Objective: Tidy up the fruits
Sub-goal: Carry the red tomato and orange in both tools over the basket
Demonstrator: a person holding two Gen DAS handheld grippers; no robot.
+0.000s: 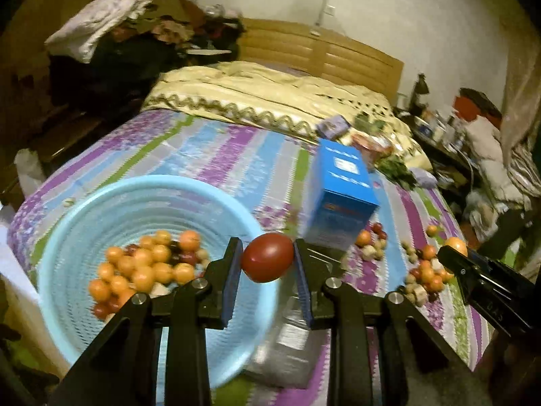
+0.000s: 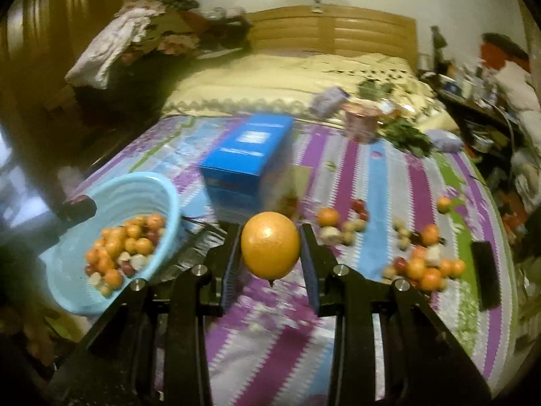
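My left gripper [image 1: 267, 262] is shut on a dark red fruit [image 1: 267, 262] and holds it over the right rim of a light blue basket [image 1: 84, 209] with several orange and red fruits [image 1: 145, 267] inside. My right gripper [image 2: 270, 247] is shut on an orange fruit [image 2: 270, 244] above the bedspread. The basket [image 2: 162, 189] is at the left in the right wrist view. Loose small fruits [image 2: 426, 264] lie scattered on the spread to the right; they also show in the left wrist view [image 1: 422, 270]. The right gripper [image 1: 454, 253] appears at the right of the left wrist view.
A blue box [image 1: 341, 196] stands on the striped bedspread behind the grippers, also in the right wrist view [image 2: 247, 159]. A plastic-wrapped package [image 1: 290, 345] lies under the left gripper. A pink cup [image 2: 360, 123], greens [image 2: 405, 135] and clutter sit farther back. A black object [image 2: 485, 274] lies at the right.
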